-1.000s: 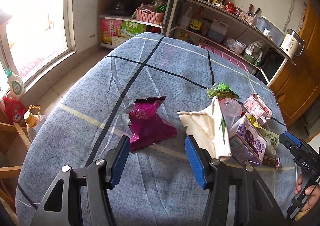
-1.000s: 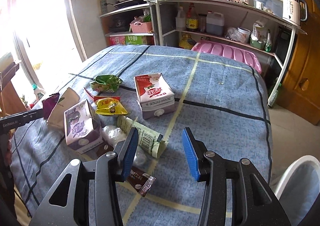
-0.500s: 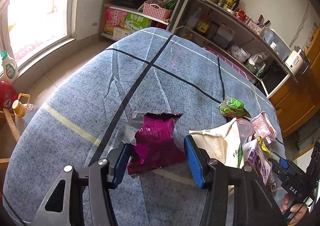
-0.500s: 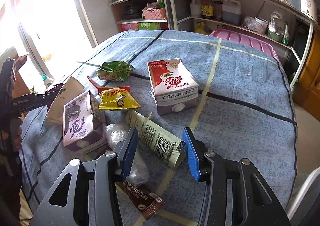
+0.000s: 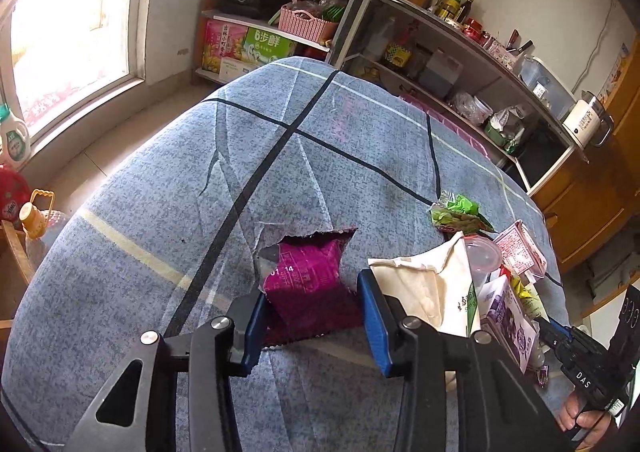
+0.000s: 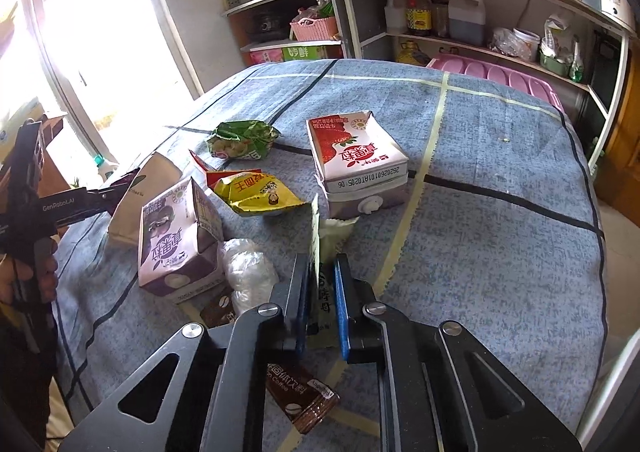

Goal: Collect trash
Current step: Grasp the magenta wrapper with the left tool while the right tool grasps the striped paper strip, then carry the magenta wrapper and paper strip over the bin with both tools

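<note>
A torn magenta snack wrapper (image 5: 308, 272) lies flat on the blue checked tablecloth (image 5: 280, 156). My left gripper (image 5: 314, 322) straddles its near end and its jaws are closing, the blue pads at the wrapper's edges. In the right wrist view my right gripper (image 6: 322, 296) is shut on a pale green wrapper (image 6: 326, 236), which stands up on edge between the pads. Around it lie a strawberry milk carton (image 6: 356, 156), a purple milk carton (image 6: 176, 236), a yellow snack bag (image 6: 256, 192), a green snack bag (image 6: 240, 138) and a brown coffee sachet (image 6: 300, 400).
A cream cloth bag (image 5: 424, 284) lies just right of the magenta wrapper, with a clear plastic lid (image 5: 480, 256) beside it. Crumpled clear plastic (image 6: 248, 268) sits left of my right gripper. Metal shelves (image 6: 480, 32) line the far wall; a window (image 5: 60, 32) is at the left.
My left gripper came forward over the magenta wrapper and its jaws narrowed around it. My right gripper's jaws closed on the pale green wrapper, which now stands on edge.
</note>
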A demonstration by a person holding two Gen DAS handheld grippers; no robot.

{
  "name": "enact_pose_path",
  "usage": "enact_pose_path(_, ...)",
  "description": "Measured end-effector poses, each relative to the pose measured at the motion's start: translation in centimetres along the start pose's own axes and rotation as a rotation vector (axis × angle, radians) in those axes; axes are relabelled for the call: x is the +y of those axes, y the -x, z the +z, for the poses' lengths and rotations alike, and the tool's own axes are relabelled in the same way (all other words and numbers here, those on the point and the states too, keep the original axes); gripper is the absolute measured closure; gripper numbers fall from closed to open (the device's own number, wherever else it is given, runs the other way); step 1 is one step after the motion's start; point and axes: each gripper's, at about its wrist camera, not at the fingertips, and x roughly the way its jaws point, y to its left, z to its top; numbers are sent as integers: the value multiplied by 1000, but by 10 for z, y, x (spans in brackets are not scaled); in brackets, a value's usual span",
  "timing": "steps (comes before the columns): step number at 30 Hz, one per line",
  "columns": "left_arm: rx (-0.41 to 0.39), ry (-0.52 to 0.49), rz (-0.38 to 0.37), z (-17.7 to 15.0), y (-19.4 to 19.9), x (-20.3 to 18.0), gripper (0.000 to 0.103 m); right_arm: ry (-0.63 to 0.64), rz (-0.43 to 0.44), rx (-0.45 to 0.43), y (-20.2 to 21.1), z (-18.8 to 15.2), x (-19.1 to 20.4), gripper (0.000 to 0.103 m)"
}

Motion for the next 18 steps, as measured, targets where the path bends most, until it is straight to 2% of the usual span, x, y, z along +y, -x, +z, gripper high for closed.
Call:
enact_pose_path(8,-28,-14,-21,-11,21,-8,62,-5,-13,-61,22,-7,4,92)
enact_pose_path(18,-87,-106,-81,-27,63,-49,62,-80,-11,-151,65,-17,-2,92)
